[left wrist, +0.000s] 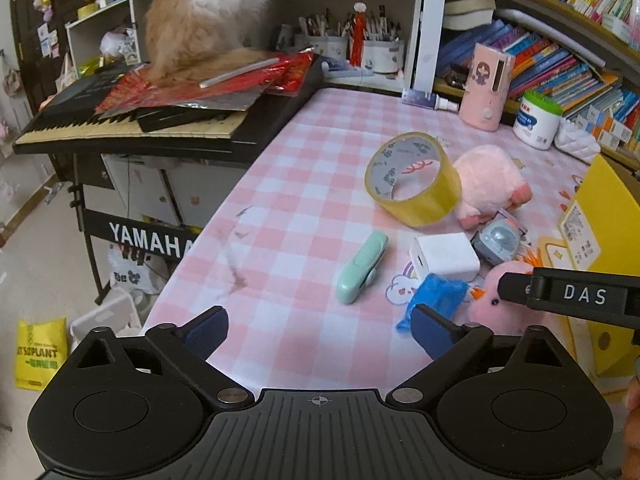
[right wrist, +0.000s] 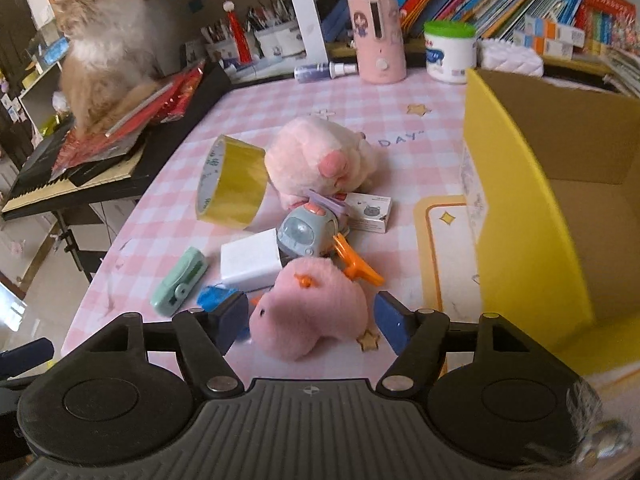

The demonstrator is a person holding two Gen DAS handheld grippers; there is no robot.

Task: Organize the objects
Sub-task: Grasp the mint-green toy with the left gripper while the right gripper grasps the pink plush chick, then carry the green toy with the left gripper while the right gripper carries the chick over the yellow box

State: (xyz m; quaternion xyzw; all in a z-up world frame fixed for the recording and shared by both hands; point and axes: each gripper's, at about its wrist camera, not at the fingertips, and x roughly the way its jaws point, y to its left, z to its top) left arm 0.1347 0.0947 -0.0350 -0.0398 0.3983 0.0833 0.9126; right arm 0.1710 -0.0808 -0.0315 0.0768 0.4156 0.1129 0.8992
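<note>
A small pink plush bird (right wrist: 310,312) lies on the checked tablecloth (right wrist: 360,96) between the open fingers of my right gripper (right wrist: 314,322), which stand on either side of it without closing. Behind it lie a white charger block (right wrist: 250,260), a grey toy car (right wrist: 306,230), an orange clip (right wrist: 356,266), a mint green device (right wrist: 180,282), a blue crumpled wrapper (right wrist: 214,296), a yellow tape roll (right wrist: 232,182) and a bigger pink plush (right wrist: 320,158). My left gripper (left wrist: 320,330) is open and empty above the cloth, near the mint device (left wrist: 362,266) and the blue wrapper (left wrist: 438,292).
An open yellow cardboard box (right wrist: 520,208) stands at the right. A cat (right wrist: 104,48) sits on a keyboard (left wrist: 132,120) at the left of the table. A pink canister (right wrist: 378,36), a white jar (right wrist: 450,52) and bookshelves line the back.
</note>
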